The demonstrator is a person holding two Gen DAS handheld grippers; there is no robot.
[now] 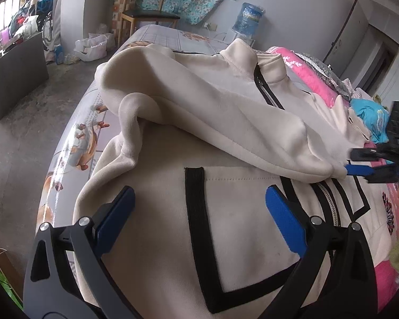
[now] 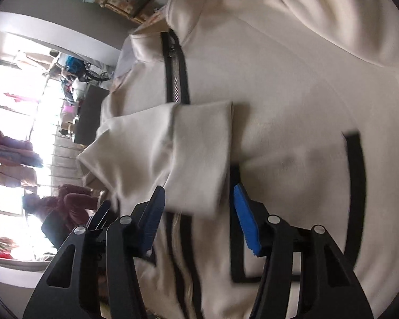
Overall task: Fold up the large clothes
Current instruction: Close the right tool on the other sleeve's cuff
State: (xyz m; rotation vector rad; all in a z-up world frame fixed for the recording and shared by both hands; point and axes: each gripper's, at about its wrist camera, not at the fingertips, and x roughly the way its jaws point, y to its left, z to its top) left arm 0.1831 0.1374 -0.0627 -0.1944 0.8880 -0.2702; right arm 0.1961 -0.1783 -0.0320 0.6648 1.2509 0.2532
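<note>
Both grippers, left (image 1: 199, 202) and right (image 2: 198, 199), hover spread wide (gripping nothing) above the cream jacket (image 1: 242, 122).

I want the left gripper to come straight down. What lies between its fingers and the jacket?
Nothing visible: the open left gripper hovers directly over the cream jacket, only bare fabric and black trim between its fingers.

A wooden chair (image 1: 146, 8) stands beyond the bed (image 1: 87, 122); a blue water jug (image 1: 248, 18) sits by the wall, pink bedding (image 1: 314, 79) lies alongside.
</note>
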